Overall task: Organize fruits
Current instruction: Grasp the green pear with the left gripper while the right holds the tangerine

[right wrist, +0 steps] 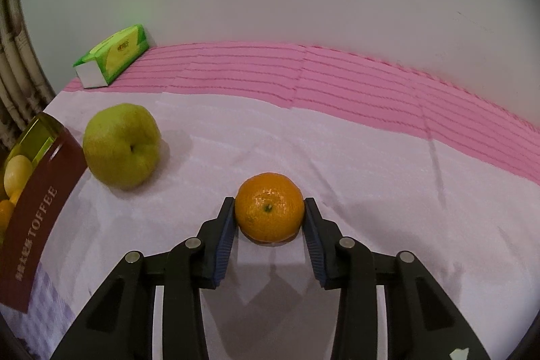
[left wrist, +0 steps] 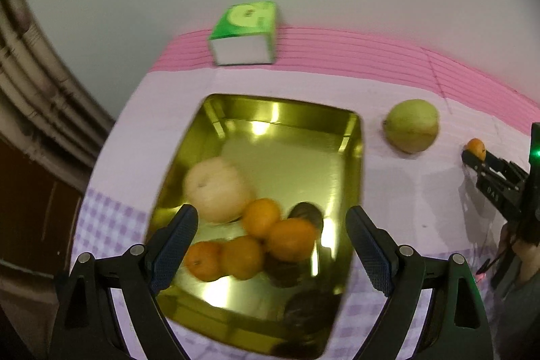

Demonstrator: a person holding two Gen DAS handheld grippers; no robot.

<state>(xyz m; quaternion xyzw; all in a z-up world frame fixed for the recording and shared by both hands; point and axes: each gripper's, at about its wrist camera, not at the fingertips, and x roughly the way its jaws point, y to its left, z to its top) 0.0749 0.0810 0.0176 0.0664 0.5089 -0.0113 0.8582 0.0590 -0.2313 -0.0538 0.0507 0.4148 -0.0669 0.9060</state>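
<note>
A gold tin box (left wrist: 352,137) lies on the cloth and holds a pale pear (left wrist: 216,189), several oranges (left wrist: 292,238) and some dark fruits (left wrist: 308,213). My left gripper (left wrist: 271,238) is open and empty, hovering over the box. A green pear (left wrist: 411,125) lies right of the box; it also shows in the right wrist view (right wrist: 121,145). My right gripper (right wrist: 269,218) is shut on an orange (right wrist: 269,206) resting on the cloth; it shows in the left wrist view (left wrist: 474,154) too, at the far right.
A green tissue pack (left wrist: 244,32) stands at the back by the wall, also in the right wrist view (right wrist: 113,54). The box's brown "TOFFEE" side (right wrist: 37,218) is at the left. The pink cloth band (right wrist: 337,80) runs along the wall.
</note>
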